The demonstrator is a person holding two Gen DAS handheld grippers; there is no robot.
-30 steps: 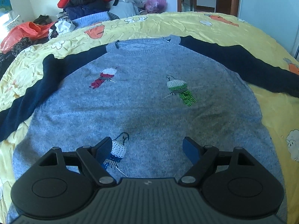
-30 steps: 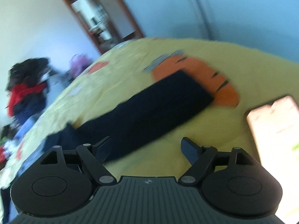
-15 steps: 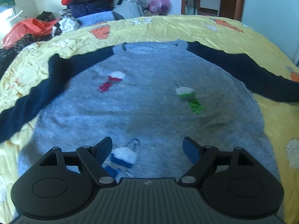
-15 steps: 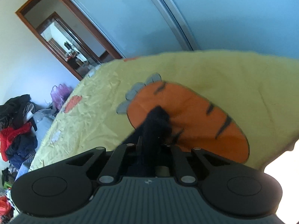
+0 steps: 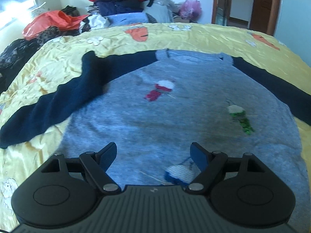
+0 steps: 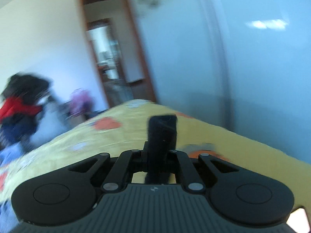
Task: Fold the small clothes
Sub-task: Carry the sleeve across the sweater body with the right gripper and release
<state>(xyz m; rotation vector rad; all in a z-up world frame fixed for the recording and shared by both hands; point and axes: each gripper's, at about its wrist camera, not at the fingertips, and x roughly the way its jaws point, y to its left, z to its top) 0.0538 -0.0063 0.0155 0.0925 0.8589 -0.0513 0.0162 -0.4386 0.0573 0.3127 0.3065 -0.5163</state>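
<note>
While the grey knit sweater (image 5: 175, 116) lies flat, front up, on the yellow carrot-print bed (image 5: 194, 35), its navy sleeves spread wide; small red, green and blue bird figures dot the chest. The left claw (image 5: 154, 155) hovers over the hem, jaws apart. The right claw (image 6: 158, 155) is clamped on the navy sleeve cuff (image 6: 162, 130). No readable writing shows.

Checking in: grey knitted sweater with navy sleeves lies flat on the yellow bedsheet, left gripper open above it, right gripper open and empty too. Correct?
Not quite: the right gripper is shut on the navy sleeve cuff, per the right wrist view. The rest holds.
</note>
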